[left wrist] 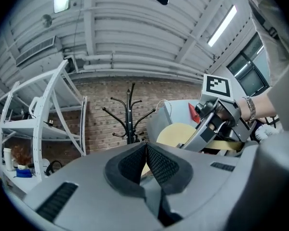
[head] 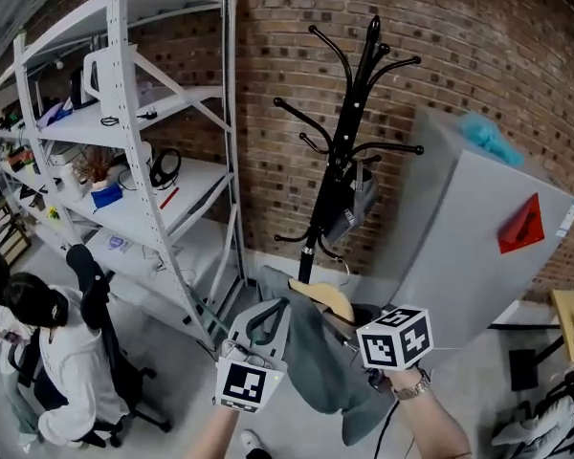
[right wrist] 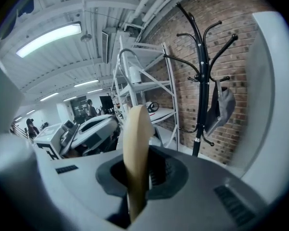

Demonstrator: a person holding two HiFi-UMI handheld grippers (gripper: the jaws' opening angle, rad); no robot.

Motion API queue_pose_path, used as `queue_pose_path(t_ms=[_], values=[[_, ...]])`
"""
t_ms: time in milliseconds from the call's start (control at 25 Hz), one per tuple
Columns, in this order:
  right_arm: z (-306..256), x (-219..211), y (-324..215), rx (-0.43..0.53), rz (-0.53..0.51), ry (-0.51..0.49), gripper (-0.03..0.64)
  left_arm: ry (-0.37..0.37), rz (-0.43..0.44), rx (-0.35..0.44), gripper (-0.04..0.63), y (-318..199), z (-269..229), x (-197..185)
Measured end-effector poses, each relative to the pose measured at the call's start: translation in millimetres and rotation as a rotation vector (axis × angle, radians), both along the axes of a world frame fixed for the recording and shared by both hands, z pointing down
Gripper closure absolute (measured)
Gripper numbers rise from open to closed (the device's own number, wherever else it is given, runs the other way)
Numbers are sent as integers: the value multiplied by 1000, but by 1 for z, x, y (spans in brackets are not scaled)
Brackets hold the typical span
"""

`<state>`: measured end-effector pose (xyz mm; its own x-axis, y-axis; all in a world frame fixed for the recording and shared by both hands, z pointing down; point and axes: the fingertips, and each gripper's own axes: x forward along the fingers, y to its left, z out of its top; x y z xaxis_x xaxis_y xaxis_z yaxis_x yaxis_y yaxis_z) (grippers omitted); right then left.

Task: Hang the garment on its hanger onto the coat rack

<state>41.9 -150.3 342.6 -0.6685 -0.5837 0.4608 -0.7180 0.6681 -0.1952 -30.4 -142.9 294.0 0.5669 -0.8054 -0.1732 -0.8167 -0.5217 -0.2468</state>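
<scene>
A black coat rack stands against the brick wall, with a grey bag hanging from one of its lower arms. Below it is a wooden hanger with a wire hook, carrying a grey-green garment. My right gripper is shut on the hanger's wooden body. My left gripper sits beside the garment's left side, its pads pressed together with nothing seen between them. The left gripper view shows the rack ahead and the hanger to its right.
White metal shelving loaded with small items stands left of the rack. A tall grey cabinet with a red triangle stands to the right. A seated person and an office chair are at the lower left.
</scene>
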Motion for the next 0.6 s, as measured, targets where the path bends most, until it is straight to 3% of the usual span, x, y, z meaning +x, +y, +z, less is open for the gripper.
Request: queue_pose_path(t_ms=[400, 600], values=[[17, -44, -83, -17, 90, -4, 575, 36, 85, -1, 594, -98, -6, -48], [29, -57, -107, -22, 100, -20, 575, 9, 115, -12, 594, -124, 5, -53]])
